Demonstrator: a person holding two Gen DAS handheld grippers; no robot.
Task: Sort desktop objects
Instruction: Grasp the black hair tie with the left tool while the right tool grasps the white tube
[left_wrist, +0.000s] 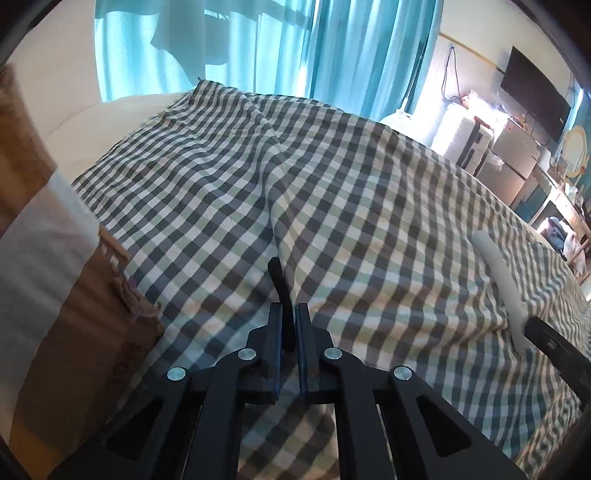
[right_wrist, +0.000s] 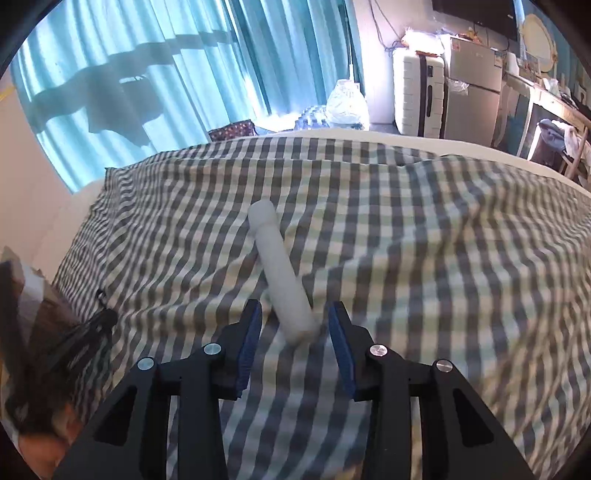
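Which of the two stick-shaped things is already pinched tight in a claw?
The thin black stick, clamped in the left claw. The thick white tube lies between the right claw's open fingers.

Bed under checked cloth (right_wrist: 406, 229), white cylinder (right_wrist: 284, 280) lying on it.

Ahead of both grippers the wrinkled green-and-white checked cloth (left_wrist: 369, 206) lies open to its far edge; a brown cardboard box with white tape (left_wrist: 55, 258) walls its left side, while a white foam cylinder (right_wrist: 282, 277) lies across the right
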